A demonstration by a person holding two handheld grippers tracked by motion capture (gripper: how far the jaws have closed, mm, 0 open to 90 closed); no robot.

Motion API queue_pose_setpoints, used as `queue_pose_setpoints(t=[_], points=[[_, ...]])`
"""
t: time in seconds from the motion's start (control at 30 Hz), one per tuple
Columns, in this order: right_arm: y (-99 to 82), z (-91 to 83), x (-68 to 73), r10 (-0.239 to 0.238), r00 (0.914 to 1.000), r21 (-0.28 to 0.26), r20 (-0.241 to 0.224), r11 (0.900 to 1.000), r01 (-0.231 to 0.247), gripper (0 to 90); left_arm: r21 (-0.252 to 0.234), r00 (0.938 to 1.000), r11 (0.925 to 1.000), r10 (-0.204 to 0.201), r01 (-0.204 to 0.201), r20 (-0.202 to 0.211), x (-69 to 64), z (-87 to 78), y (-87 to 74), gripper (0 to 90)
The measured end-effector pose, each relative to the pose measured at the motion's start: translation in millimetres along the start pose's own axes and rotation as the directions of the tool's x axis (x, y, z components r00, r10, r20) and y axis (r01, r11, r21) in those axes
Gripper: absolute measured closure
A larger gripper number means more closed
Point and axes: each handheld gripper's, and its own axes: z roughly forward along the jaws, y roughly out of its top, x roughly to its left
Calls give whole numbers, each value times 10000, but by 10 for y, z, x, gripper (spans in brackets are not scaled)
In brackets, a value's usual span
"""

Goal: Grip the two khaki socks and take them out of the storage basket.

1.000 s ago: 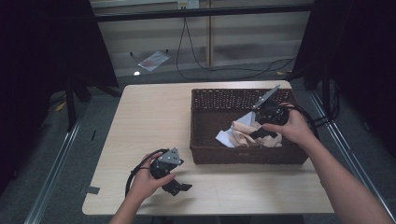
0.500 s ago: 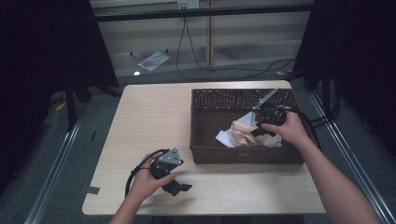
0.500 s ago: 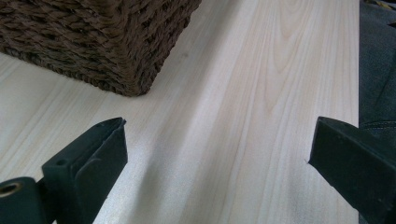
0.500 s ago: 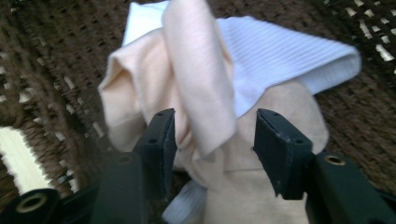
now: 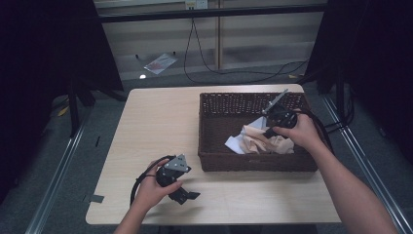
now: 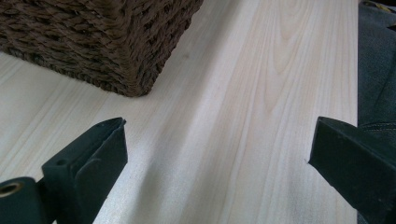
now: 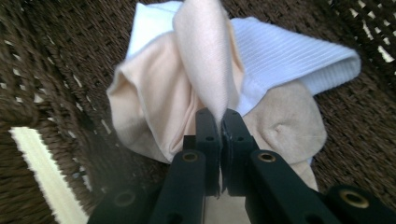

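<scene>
The peach-coloured soft cloth garment (image 7: 154, 98) lies bunched in the dark brown woven wicker basket (image 5: 214, 146) at the surface's right half, atop a white ribbed sock (image 7: 289, 56). The right tongs (image 7: 219, 119) have just been closing and now pinch a raised fold of it — grasp made, so lifting looks next. The left tongs (image 6: 215, 154) rest wide and empty near the pale wooden surface's (image 6: 261, 70) front edge.

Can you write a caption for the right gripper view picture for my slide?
Right tongs pinch a fold of beige cloth inside the woven basket.
</scene>
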Motion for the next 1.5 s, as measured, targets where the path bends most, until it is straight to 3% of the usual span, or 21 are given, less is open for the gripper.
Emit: queue_pose_setpoints(t=[0.63, 0.77, 0.97, 1.1, 1.37, 1.5], points=[[138, -769, 58, -99, 9999, -527, -135, 9986, 92, 882, 187, 10000, 9998, 40, -40, -12, -8, -13, 6, 38], [164, -958, 86, -248, 9996, -637, -130, 9977, 239, 881, -31, 9999, 9999, -102, 102, -73, -4, -3, -5, 39], [180, -1203, 138, -408, 9990, -811, -187, 9959, 391, 880, 34, 9999, 9998, -173, 173, 7, 7, -14, -7, 39], [179, -1341, 157, -584, 9979, -1012, -286, 9933, 552, 880, 110, 9998, 9998, -190, 190, 56, 4, -19, -4, 38], [163, -1565, 220, -856, 9955, -1184, -416, 9897, 802, 880, -324, 9985, 9987, -383, 395, 379, -4, 0, -13, 40], [140, -1644, 277, -1163, 9918, -1258, -538, 9861, 1088, 879, -215, 9982, 9989, -418, 428, 432, -5, -4, -10, 40]])
